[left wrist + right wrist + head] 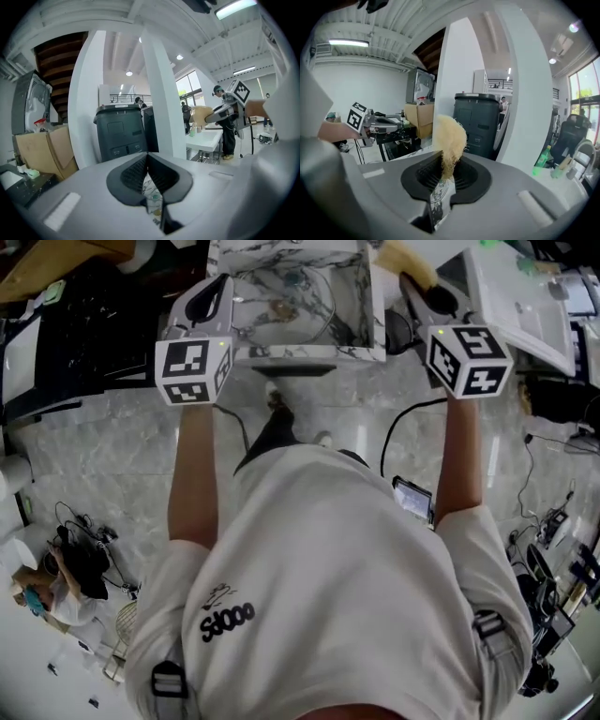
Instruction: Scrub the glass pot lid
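Observation:
The glass pot lid lies in the marble sink at the top of the head view, with a small knob at its middle. My left gripper hangs over the sink's left rim; its jaws are shut with nothing between them. My right gripper is above the sink's right rim, shut on a tan fibrous scrubber. In the right gripper view the scrubber sticks up from between the jaws. Both grippers are held level, apart from the lid.
A white tray sits to the right of the sink and a dark counter to the left. A dark bin and a white pillar stand ahead. A green bottle stands by a faucet. Cables trail on the floor.

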Demonstrator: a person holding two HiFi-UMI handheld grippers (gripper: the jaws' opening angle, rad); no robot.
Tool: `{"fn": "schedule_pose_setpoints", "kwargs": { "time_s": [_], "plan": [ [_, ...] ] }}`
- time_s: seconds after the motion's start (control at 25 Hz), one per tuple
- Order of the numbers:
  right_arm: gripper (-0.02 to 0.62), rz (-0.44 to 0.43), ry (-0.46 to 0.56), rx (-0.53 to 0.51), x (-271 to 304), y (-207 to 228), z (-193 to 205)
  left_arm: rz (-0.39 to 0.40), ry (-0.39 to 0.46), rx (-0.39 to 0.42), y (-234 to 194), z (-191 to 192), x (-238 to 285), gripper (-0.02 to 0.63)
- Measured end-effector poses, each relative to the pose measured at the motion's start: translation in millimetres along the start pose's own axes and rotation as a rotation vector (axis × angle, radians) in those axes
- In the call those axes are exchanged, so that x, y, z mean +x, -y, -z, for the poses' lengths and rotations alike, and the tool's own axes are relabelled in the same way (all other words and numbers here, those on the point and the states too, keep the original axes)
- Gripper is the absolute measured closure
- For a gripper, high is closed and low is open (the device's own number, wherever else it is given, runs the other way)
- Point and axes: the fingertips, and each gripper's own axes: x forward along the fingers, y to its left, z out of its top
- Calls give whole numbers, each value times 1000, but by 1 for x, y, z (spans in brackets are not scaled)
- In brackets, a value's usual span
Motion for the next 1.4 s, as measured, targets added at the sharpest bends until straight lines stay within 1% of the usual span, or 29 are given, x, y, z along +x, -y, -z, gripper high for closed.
{"fn": "schedule_pose_setpoints", "kwargs": {
  "time_s": [0.2,0.32,0.52,0.72,0.88,1.08,1.4],
  "plan": [
    [555,27,87,-59,-61,-16,-27,1,73,58,39,-40,-33,595],
    [555,29,129,-104,-94,-28,-36,10,106,84,67,-59,-55,595],
    [555,21,206,-127,-138,-46,-46,15,159,140,100,-91,-88,595],
    [555,8,248,-140,-170,-66,-49,23,199,165,127,-112,-118,595],
    [555,16,286,-142,-190,-73,-53,25,225,174,144,-125,-133,595],
    [557,34,304,-149,-204,-77,-55,31,252,188,156,-138,-146,595],
    [561,40,277,-155,-203,-74,-45,37,261,195,161,-143,-148,595]
  ]
}}
